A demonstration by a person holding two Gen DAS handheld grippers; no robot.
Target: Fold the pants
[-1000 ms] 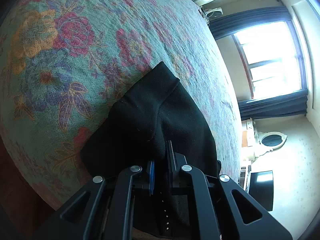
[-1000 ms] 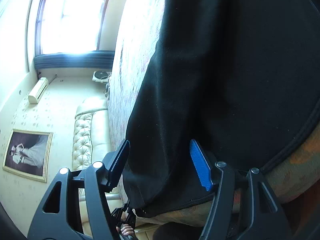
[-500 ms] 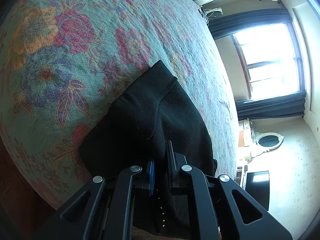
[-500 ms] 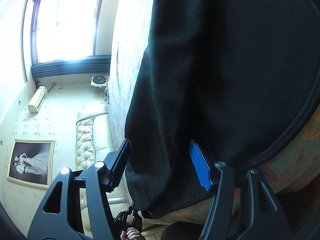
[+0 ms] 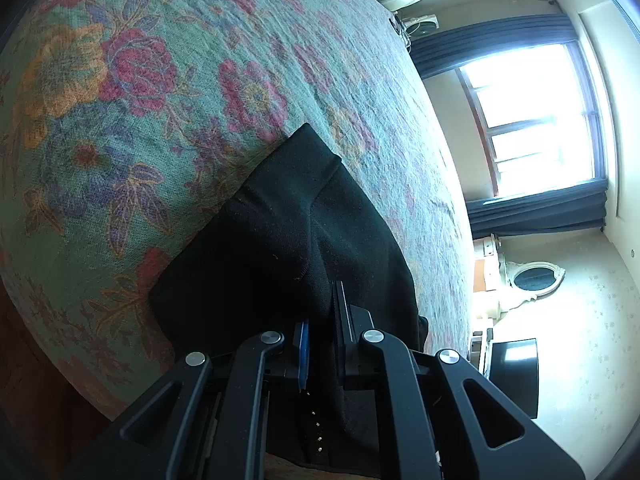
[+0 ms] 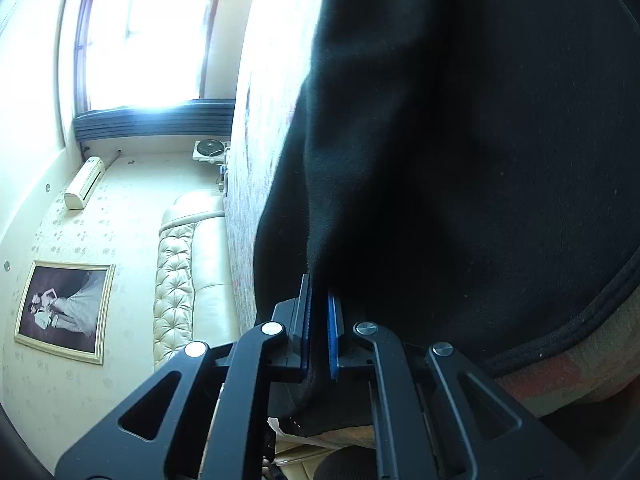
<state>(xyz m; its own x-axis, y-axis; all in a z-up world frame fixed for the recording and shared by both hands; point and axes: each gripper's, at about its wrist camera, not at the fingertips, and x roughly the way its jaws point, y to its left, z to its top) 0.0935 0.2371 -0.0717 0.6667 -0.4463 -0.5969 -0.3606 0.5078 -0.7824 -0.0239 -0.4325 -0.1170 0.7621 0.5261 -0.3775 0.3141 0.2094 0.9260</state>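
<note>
Clamping onto the black pants (image 6: 460,160) on the floral bed (image 5: 168,92), right gripper (image 6: 318,320) had just closed, left gripper (image 5: 320,332) already pinched fabric, so both edges looked ready to lift.

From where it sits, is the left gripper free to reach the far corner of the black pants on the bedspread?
Probably not right now: the left gripper is shut on the near edge of the black pants. The bedspread beyond looks clear, but it would have to let go first.
</note>
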